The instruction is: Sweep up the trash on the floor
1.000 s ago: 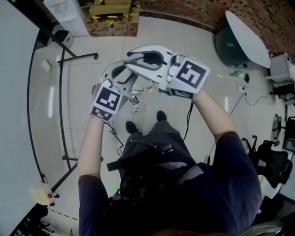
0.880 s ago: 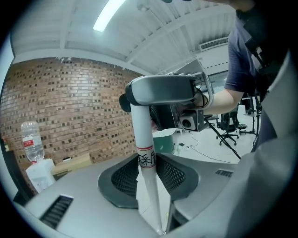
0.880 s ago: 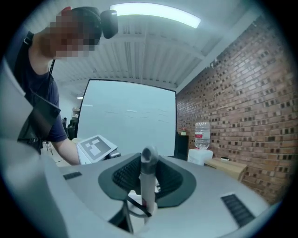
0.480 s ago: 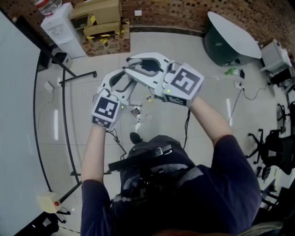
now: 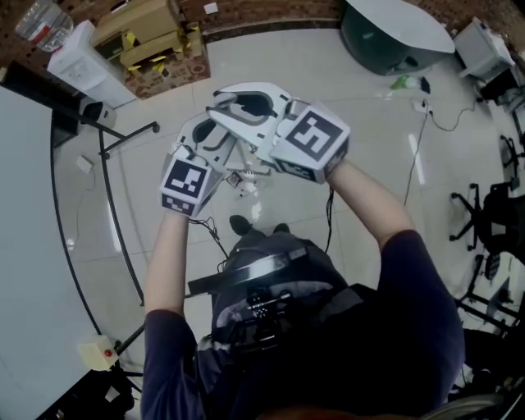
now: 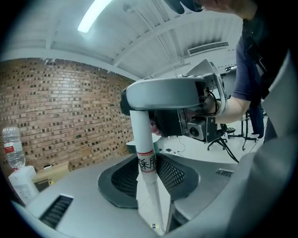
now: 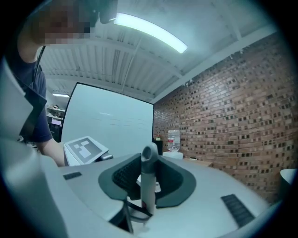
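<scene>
On the dispenser (image 5: 86,59), a water bottle (image 5: 43,23)

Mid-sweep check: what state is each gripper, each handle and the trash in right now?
left gripper: fingers closing on the white pole between them
white pole: held in left gripper
right gripper: shut on grey handle
grey handle: held in right gripper
trash: loose on the floor, unswept

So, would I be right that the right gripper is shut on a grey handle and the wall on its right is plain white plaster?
Not quite: the wall is bare brick, as the right gripper view shows. The right gripper is indeed shut on the grey handle.
</scene>
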Motion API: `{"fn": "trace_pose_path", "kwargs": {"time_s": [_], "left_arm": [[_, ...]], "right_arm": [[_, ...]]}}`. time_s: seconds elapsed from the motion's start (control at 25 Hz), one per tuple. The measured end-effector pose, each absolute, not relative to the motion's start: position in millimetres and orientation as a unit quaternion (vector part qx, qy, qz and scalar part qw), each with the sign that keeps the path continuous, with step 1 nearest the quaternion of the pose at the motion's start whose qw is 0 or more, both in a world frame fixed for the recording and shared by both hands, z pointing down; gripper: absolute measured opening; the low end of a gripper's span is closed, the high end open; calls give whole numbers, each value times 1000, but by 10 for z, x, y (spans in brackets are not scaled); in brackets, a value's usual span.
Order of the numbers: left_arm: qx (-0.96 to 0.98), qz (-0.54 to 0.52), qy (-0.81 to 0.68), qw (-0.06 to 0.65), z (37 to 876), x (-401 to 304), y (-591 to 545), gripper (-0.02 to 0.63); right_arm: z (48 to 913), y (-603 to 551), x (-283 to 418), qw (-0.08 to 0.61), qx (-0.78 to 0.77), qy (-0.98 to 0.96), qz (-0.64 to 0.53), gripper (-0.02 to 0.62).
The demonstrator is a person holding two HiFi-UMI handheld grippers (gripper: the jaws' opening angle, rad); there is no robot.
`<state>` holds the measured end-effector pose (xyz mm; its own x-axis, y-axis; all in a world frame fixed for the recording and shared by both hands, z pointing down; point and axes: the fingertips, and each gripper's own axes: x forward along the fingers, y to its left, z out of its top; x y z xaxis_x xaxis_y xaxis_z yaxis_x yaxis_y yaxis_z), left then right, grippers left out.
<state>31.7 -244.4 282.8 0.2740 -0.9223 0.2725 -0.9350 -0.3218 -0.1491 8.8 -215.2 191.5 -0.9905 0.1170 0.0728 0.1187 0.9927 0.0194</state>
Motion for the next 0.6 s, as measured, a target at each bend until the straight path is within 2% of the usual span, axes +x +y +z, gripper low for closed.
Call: {"fn": "trace_pose_path", "kwargs": {"time_s": [0.28,0.6], "left_arm": [[815,160,-557,8,2851,850,-2712,114],[833,189,-520,4,3100,961,-3119,104]], "right_arm": [[1930,-2351,584,44,14,-997,-59,115],[2180,-2681,660,60,77,-993,-73,115]]}}
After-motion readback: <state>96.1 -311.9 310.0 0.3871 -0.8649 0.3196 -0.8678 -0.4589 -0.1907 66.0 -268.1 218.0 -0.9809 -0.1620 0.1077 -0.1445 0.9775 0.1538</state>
